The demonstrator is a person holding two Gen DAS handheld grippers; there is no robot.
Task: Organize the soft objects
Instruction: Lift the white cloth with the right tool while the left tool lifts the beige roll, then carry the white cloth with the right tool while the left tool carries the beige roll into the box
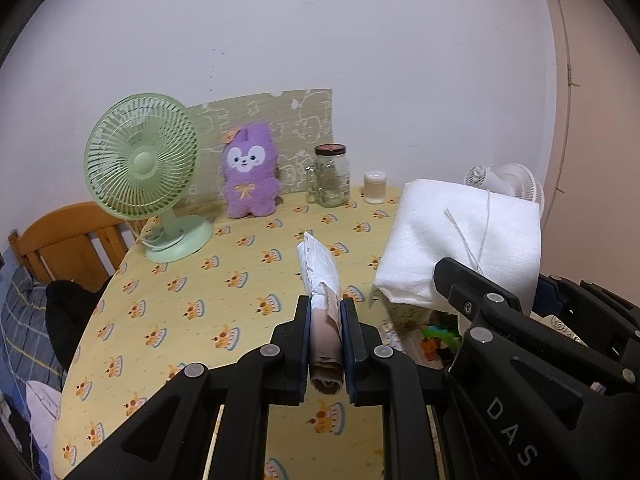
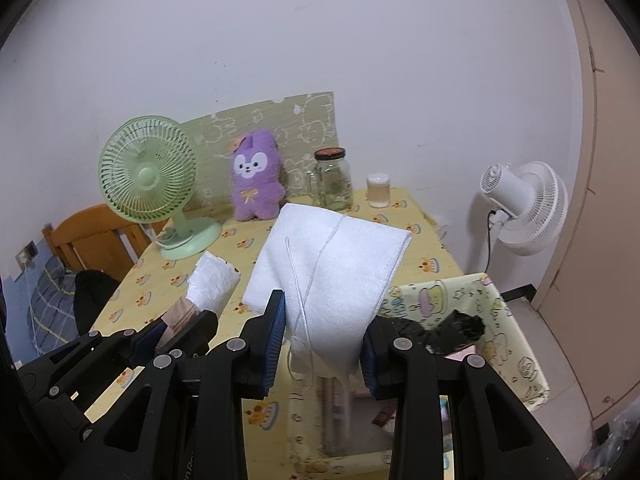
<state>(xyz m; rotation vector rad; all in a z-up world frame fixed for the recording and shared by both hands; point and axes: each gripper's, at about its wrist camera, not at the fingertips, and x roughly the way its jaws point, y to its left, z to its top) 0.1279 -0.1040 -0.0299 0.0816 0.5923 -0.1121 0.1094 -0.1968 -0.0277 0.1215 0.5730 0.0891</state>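
Observation:
My left gripper (image 1: 326, 302) is shut on a rolled cloth (image 1: 319, 264), white at its far end and beige between the pads, held above the table. My right gripper (image 2: 324, 308) is shut on a folded white cloth (image 2: 332, 264) with a loose thread hanging across it. In the left wrist view the right gripper (image 1: 494, 276) and the white cloth (image 1: 460, 236) sit to the right of the roll. In the right wrist view the left gripper (image 2: 180, 320) holds the roll (image 2: 212, 280) at lower left. A purple plush (image 1: 250, 170) stands upright at the table's back.
The table (image 1: 192, 288) has a yellow printed cover. At its back stand a green fan (image 1: 142, 172), a glass jar (image 1: 330, 176) and a small tub (image 1: 375, 187). A printed fabric bin (image 2: 500, 320) with a black item (image 2: 460, 330) is at lower right. A white fan (image 2: 524, 208) stands beyond; a wooden chair (image 1: 68, 240) is at left.

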